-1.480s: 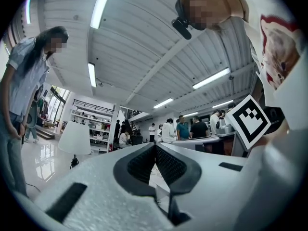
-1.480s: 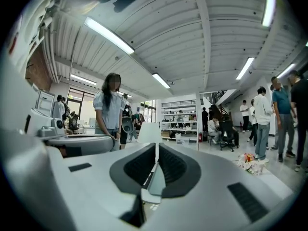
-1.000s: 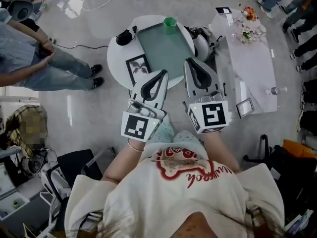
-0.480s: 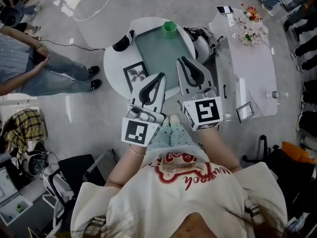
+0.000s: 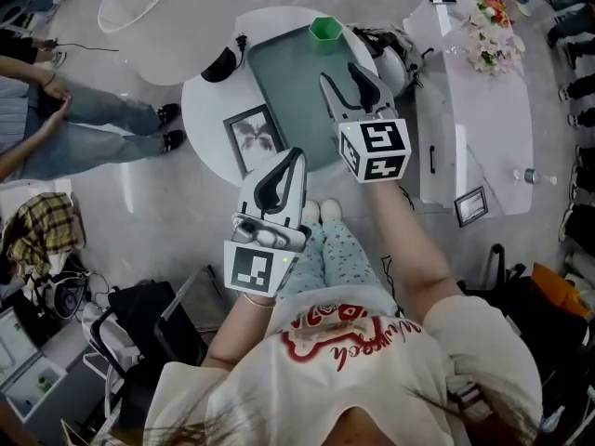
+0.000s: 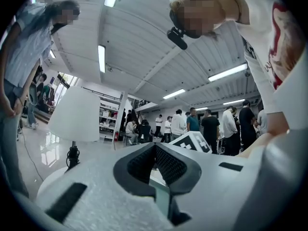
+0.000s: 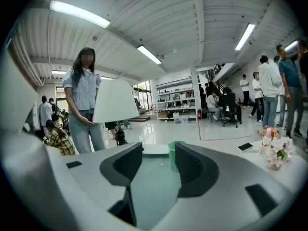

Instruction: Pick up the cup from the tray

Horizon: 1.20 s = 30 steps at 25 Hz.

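Observation:
A green cup stands upright at the far right corner of the grey-green tray on a round white table. My right gripper is held over the tray's right side, short of the cup, its jaws opening with nothing between them. In the right gripper view the cup shows ahead, partly behind the right jaw, beyond the gripper and the tray. My left gripper hangs near the table's front edge, shut and holding nothing; its tips meet in the left gripper view.
A framed picture and a black object lie on the round table left of the tray. A white-and-black device sits at its right. A long white table with flowers stands to the right. A person stands left.
My right gripper has moved forward over the tray toward the cup and its jaws have parted. The left gripper has dropped back toward my body, still shut.

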### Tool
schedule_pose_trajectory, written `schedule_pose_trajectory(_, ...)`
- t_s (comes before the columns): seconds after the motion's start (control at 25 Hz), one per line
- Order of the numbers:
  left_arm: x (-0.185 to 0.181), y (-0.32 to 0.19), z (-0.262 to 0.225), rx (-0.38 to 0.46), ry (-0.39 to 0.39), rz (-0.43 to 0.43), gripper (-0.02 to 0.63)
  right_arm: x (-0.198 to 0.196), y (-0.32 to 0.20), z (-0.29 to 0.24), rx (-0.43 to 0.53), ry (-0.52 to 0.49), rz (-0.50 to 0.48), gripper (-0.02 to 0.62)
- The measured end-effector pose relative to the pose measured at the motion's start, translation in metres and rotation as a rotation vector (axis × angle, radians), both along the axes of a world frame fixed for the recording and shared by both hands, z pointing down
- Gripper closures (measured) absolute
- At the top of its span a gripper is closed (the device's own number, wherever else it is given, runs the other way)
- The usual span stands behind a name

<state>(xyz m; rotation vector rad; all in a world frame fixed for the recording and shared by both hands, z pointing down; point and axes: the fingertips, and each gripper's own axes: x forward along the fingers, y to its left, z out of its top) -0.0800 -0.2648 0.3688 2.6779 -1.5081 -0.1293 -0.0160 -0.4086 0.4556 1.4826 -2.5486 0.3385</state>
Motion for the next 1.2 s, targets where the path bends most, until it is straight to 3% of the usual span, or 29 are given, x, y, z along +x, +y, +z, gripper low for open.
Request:
schedule_pose_trajectory(0.12,-0.008,0.0,0.012,-0.022,0.009,-0.022,0.594,0.001,-0.026,0.035,-0.068,-0.023,0.036,0.378)
schedule_pose_trajectory(0.6,-0.01,0.006,0.052,-0.125,0.016,-0.006,0.594,-0.003,-0.108,0.101,-0.159,0.023,0.107,0.283)
schedule_pose_trajectory(0.88,-0.013,0.008,0.065,-0.164,0.015,-0.005,0.594,-0.011,-0.129,0.121,-0.178,0.067,0.097,0.281)
schedule_pose_trajectory(1.2,-0.018,0.01,0.068,-0.176,0.005,-0.005,0.594,-0.009,-0.127,0.117,-0.125,0.085,0.111,0.305)
